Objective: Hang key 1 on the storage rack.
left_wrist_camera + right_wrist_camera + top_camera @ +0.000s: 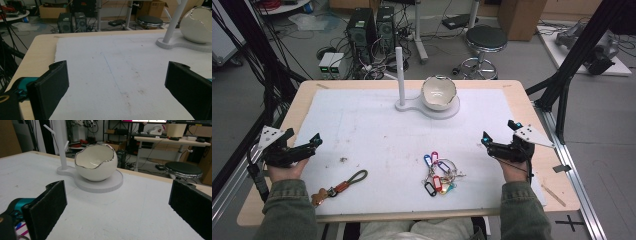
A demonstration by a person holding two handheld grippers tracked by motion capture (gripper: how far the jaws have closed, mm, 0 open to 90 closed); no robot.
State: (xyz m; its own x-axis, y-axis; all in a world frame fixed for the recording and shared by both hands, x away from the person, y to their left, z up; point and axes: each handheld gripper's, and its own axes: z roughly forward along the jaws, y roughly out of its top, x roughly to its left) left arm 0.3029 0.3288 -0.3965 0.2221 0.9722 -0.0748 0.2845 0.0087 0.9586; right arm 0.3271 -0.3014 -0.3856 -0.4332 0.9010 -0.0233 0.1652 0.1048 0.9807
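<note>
Key tags (438, 175) in several colours, bunched on rings, lie low and centre on the white mat (362, 130); any writing on them is too small to read. The left gripper (307, 145) at lower left and right gripper (499, 135) at lower right both have jaws spread wide, holding nothing, held level over the mat

Counter (537, 120): I see pale wood, almost fully covered by a white mat (362, 125), which looks scuffed and stained.
Far centre of mat: white stand (432, 107) with an upright post, bearing an egg-shaped bowl (438, 92).
Near centre: bunch of coloured key tags (438, 175) on rings.
Near left: olive cord strap (339, 187) with a small brown charm.
</note>
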